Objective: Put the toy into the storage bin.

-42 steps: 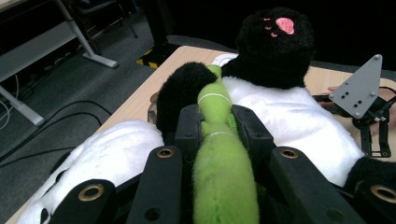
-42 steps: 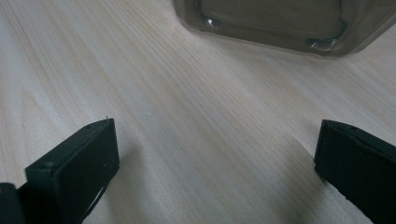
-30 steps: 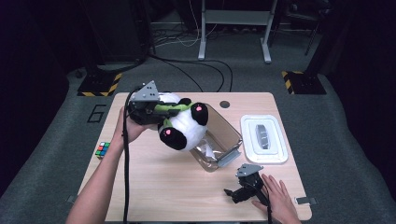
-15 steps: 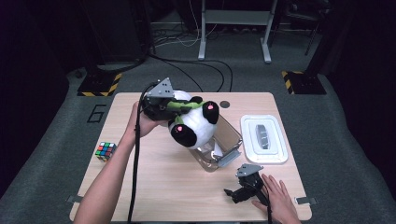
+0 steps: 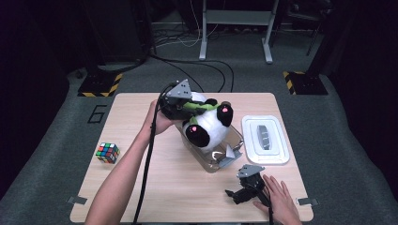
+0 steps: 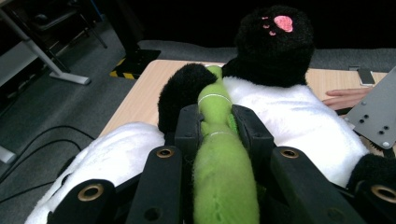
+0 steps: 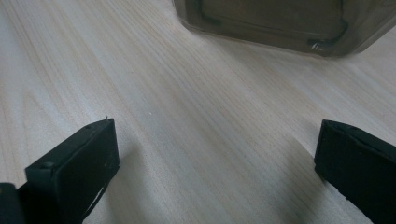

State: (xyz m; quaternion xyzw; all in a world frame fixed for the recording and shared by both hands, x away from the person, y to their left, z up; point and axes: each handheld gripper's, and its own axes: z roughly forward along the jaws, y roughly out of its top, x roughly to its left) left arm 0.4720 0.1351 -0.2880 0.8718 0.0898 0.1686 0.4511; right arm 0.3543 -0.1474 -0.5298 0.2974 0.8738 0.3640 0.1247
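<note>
The panda toy (image 5: 209,129) covers most of the clear tub (image 5: 234,146), so can't really see what's inside.

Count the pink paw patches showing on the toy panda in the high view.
2. One pink patch sits on the black paw nearest the white lid; the other faces the person's side. More may be hidden underneath.

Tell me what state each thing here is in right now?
Black-and-white plush panda: held over the box by its green stalk.
Left tool: shut on the green plush stalk.
Right tool: open, resting on the table.
Clear plastic box: open, lid off.
White plastic lid: lying flat beside the box.
Multicoloured puzzle cube: scrambled, untouched.
</note>
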